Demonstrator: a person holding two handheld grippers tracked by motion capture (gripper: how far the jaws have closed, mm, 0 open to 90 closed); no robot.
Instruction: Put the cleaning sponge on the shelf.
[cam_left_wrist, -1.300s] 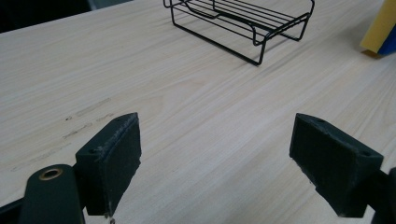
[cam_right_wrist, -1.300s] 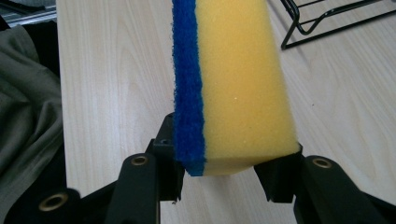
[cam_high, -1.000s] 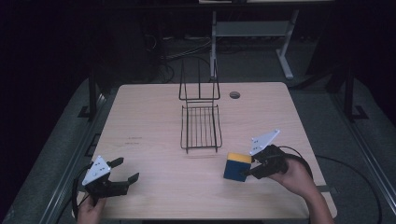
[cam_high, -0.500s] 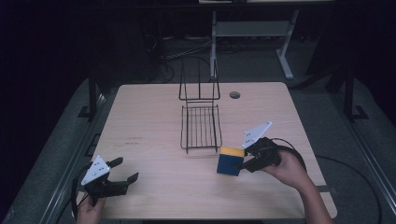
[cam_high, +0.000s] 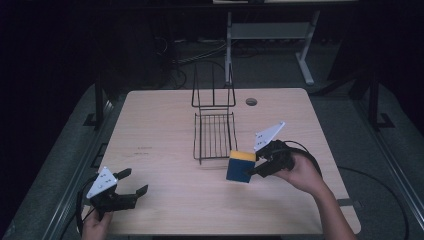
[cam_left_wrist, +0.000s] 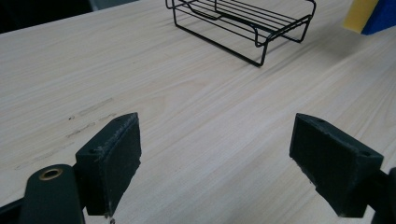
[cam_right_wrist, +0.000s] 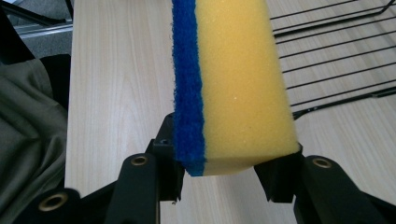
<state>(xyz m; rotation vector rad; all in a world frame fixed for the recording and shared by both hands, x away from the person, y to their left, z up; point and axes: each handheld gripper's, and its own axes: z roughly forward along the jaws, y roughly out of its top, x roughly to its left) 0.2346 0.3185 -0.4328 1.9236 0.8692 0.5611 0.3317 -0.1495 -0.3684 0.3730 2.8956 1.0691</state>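
Note:
A yellow sponge with a blue scouring side (cam_high: 239, 166) hangs above the table, just off the near right corner of the black wire rack (cam_high: 216, 134). My right gripper (cam_high: 254, 167) is shut on the sponge (cam_right_wrist: 233, 84), its jaws pinching the blue and yellow faces. The rack (cam_right_wrist: 336, 60) lies to the right in the right gripper view. My left gripper (cam_high: 134, 182) rests open near the table's front left corner, nothing between its pads (cam_left_wrist: 114, 154). The left gripper view shows the rack (cam_left_wrist: 243, 23) far ahead and the sponge (cam_left_wrist: 371, 16) at top right.
The light wooden table (cam_high: 165, 125) has a round cable hole (cam_high: 251, 101) at the back right. The rack's upright back (cam_high: 213, 87) stands toward the far edge. A white desk frame (cam_high: 265, 35) stands on the floor beyond the table.
My right gripper has carried the sponge forward and left, closer to the rack's near right corner. The left gripper has stayed put.

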